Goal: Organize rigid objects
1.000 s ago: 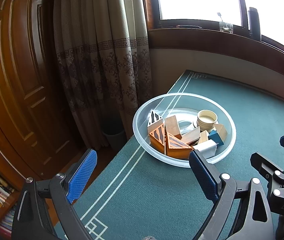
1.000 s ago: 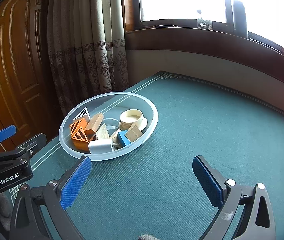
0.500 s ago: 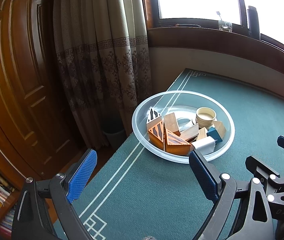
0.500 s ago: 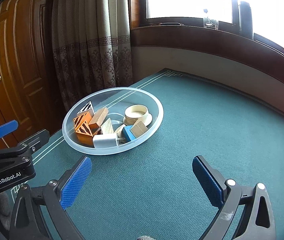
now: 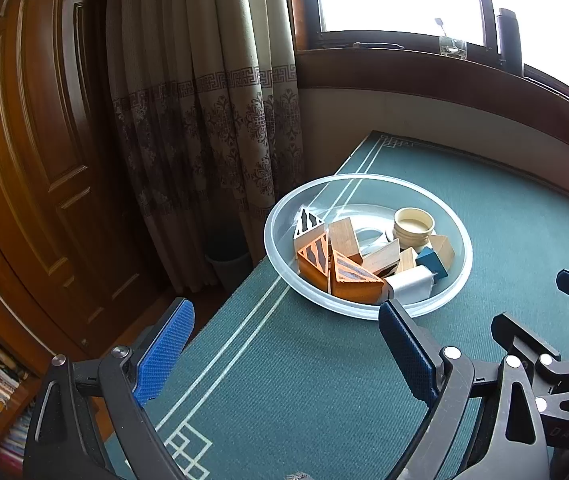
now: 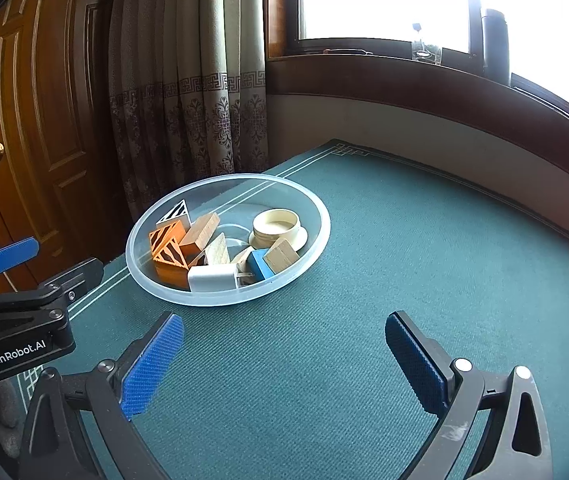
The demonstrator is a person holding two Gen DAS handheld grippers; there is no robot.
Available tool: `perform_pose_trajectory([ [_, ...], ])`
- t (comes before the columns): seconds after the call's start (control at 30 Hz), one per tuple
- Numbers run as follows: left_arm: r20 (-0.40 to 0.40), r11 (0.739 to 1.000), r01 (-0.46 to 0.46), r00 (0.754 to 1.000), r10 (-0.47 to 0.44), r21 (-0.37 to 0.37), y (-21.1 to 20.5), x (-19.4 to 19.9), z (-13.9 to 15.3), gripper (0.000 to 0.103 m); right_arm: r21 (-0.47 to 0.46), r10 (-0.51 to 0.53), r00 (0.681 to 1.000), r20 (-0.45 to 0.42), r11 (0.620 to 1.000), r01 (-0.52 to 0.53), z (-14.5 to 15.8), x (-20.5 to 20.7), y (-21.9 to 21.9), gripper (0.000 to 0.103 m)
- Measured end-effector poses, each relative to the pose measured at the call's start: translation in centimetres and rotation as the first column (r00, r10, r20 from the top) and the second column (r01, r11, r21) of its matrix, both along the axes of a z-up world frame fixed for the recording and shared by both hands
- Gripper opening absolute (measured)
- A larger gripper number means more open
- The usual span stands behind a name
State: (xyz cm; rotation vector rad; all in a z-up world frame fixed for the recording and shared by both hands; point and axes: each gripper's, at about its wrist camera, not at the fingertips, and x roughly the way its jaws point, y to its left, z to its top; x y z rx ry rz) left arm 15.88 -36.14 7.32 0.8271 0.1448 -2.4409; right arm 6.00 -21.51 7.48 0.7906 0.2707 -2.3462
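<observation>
A clear plastic bowl point(image 5: 280, 216) point(image 6: 316, 208) stands on the green table near its left edge. Inside lie several blocks: orange striped wedges point(image 5: 350, 282) point(image 6: 166, 244), plain wooden pieces point(image 5: 344, 234) point(image 6: 200, 232), a blue block point(image 5: 432, 262) point(image 6: 259, 264), a white block point(image 5: 410, 284) point(image 6: 212, 276) and a cream round cup point(image 5: 412, 226) point(image 6: 278, 224). My left gripper point(image 5: 284, 344) hangs open, short of the bowl's near rim and holding nothing. My right gripper point(image 6: 284, 354) is open too, over bare table in front of the bowl.
The green table cloth point(image 6: 424, 260) stretches wide to the right of the bowl. The table's left edge point(image 5: 244, 280) drops off toward a curtain point(image 5: 204, 100) and a wooden door point(image 5: 24, 140). A window sill point(image 6: 424, 76) with a glass runs along the back.
Both grippers have drawn back and lifted slightly, so the bowl sits a little farther off and higher in both views. The blocks in the bowl have not moved.
</observation>
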Motion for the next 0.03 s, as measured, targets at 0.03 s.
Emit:
perform_pose_trajectory([
  [0.03, 0.0, 1.0, 0.0, 1.0, 0.0, 0.0, 0.03, 0.06, 0.0, 0.094, 0.0, 0.001, 1.0, 0.005, 1.0, -0.001, -0.01, -0.06, -0.03, 0.103],
])
